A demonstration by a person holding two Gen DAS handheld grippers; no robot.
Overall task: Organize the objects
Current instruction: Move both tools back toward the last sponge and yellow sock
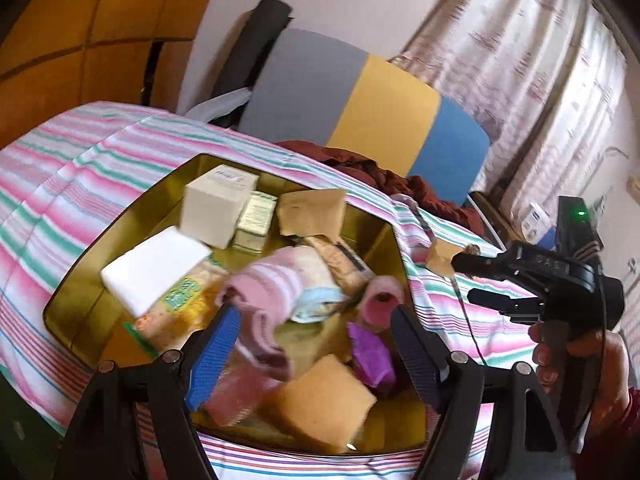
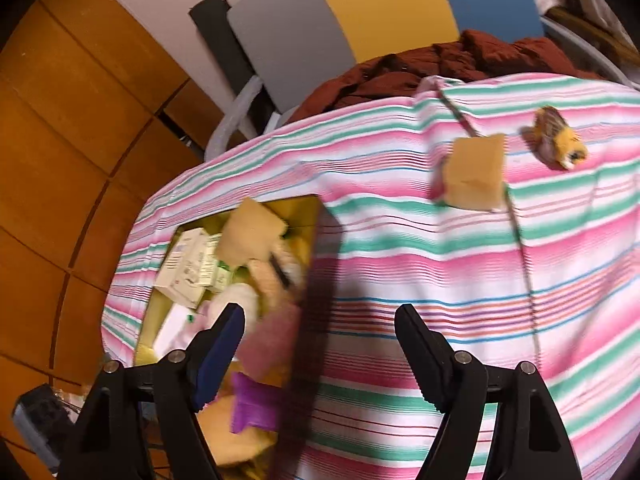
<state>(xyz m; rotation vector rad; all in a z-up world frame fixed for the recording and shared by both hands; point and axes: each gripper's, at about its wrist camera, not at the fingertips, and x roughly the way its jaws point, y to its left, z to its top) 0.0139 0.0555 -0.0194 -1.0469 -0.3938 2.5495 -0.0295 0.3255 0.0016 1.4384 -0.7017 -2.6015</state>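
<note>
A gold tin [image 1: 80,300] sits on the striped cloth and holds white boxes [image 1: 212,204], a pink towel [image 1: 264,288], a pink roll [image 1: 384,300], a purple piece [image 1: 372,352] and yellow sponges [image 1: 320,404]. My left gripper [image 1: 316,344] is open just above the tin, over the towel, holding nothing. My right gripper [image 2: 320,352] is open above the cloth beside the tin [image 2: 312,216]; it also shows in the left wrist view [image 1: 468,280]. A loose yellow sponge [image 2: 476,172] and a small brown and yellow toy [image 2: 558,140] lie on the cloth beyond it.
The striped cloth [image 2: 440,260] covers the table. A thin cord [image 2: 520,240] runs across it. A dark red garment [image 2: 440,64] is bunched at the far edge before a grey, yellow and blue panel [image 1: 360,100]. Wooden cupboards [image 2: 60,120] stand left, curtains [image 1: 520,60] right.
</note>
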